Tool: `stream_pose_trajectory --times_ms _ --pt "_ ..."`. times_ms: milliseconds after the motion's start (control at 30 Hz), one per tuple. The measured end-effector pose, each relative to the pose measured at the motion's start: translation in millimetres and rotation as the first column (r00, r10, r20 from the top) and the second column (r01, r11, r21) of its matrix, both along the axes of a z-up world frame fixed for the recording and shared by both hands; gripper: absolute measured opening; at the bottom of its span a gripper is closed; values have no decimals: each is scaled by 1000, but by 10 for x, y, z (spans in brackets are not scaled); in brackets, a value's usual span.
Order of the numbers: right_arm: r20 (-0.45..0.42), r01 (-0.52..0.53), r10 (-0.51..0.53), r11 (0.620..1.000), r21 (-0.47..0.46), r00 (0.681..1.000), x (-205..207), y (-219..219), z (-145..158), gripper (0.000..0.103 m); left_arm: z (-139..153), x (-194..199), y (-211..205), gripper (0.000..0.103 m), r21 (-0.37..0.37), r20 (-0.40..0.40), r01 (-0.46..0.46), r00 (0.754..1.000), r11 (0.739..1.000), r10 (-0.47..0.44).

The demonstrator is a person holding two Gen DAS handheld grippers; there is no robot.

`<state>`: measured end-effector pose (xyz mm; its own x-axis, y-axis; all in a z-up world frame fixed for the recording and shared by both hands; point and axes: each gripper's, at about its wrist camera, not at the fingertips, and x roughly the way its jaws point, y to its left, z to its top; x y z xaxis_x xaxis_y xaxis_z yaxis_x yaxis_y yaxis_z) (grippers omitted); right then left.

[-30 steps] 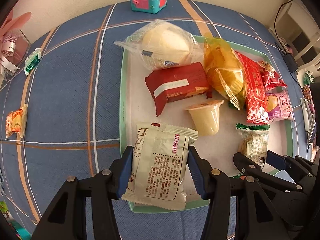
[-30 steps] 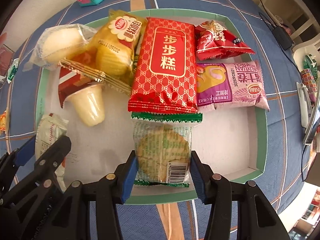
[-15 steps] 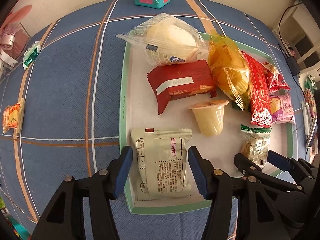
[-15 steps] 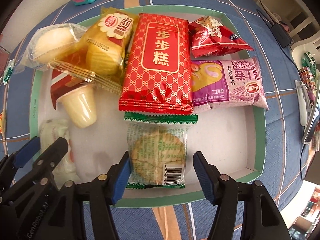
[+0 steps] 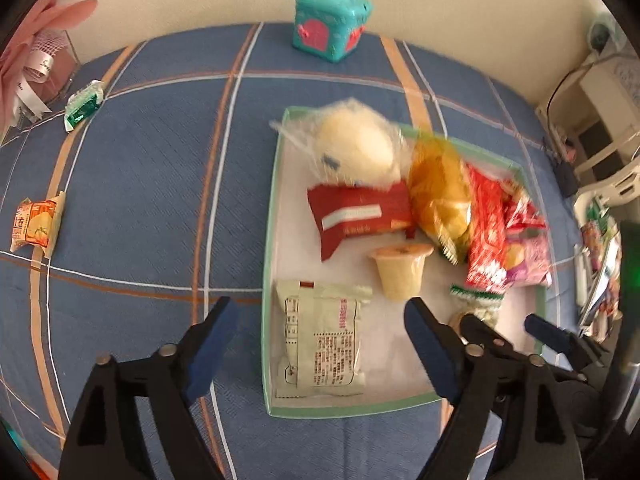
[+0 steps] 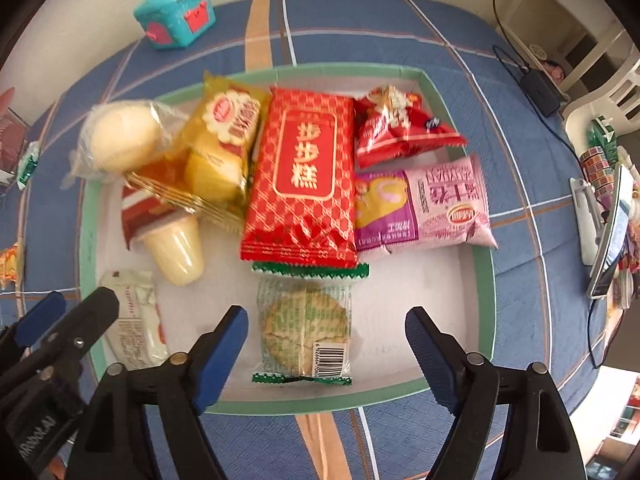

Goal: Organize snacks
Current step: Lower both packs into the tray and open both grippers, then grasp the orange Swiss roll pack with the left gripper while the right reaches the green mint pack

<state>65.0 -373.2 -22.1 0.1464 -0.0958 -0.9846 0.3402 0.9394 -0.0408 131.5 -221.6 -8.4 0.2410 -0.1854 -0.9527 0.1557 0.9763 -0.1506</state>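
Left wrist view
Left gripper (image 5: 316, 316): jaws opening, fingers spread wide, pads off everything; the cream packet (image 5: 320, 340) lies flat between them, untouched.
Tray (image 5: 270, 240): green-rimmed, white floor, on a blue plaid cloth (image 5: 160, 200).
Cream packet's place: near left corner of the tray, close along the left wall.
Open room: bare white floor between the cream packet and the jelly cup (image 5: 402, 270); wide bare cloth left of the tray.
Loose on the cloth: two small snacks, an orange packet (image 5: 36, 226) and a green-wrapped one (image 5: 83, 105), both well apart from the tray.
Far edge: one teal toy box (image 5: 330, 24) by the wall.

Right wrist view
Right gripper (image 6: 326, 334): jaws opening, fingers spread, clear of the green-trimmed cracker packet (image 6: 306, 326) that lies between them.
Cracker packet's place: near wall of the tray, its far end just under the large red packet (image 6: 302, 180).
Tray contents: nine snacks counted.
Open room: bare floor right of the crackers, up to the right wall (image 6: 484, 280).
Left gripper (image 6: 68, 312): in view at the lower left.
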Motion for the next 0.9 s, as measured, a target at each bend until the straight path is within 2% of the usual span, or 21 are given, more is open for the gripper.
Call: stream_pose_trajectory --times_ms 33,100,133,333,600,767,900 --pt "7 -6 6 1000 1 1000 2 5 24 85 44 -17 27 90 -4 11 -5 1000 1000 5" --pt "20 -20 20 1000 -5 1000 15 36 78 99 122 -20 71 93 4 38 -13 999 1000 13" --pt "29 -29 29 1000 -5 999 35 56 108 101 159 -24 100 94 10 52 -18 998 1000 18" --pt "72 -43 44 999 -3 996 41 215 244 102 256 0 188 99 57 109 -66 992 996 59" --pt "146 -93 91 996 5 985 107 505 430 103 318 27 651 99 110 141 -149 981 983 133" --pt "165 -178 172 984 25 971 207 842 422 103 291 84 1022 99 167 150 -214 970 962 189" --pt "168 -228 218 972 47 961 267 1130 360 103 247 119 1325 99 183 147 -269 958 946 245"
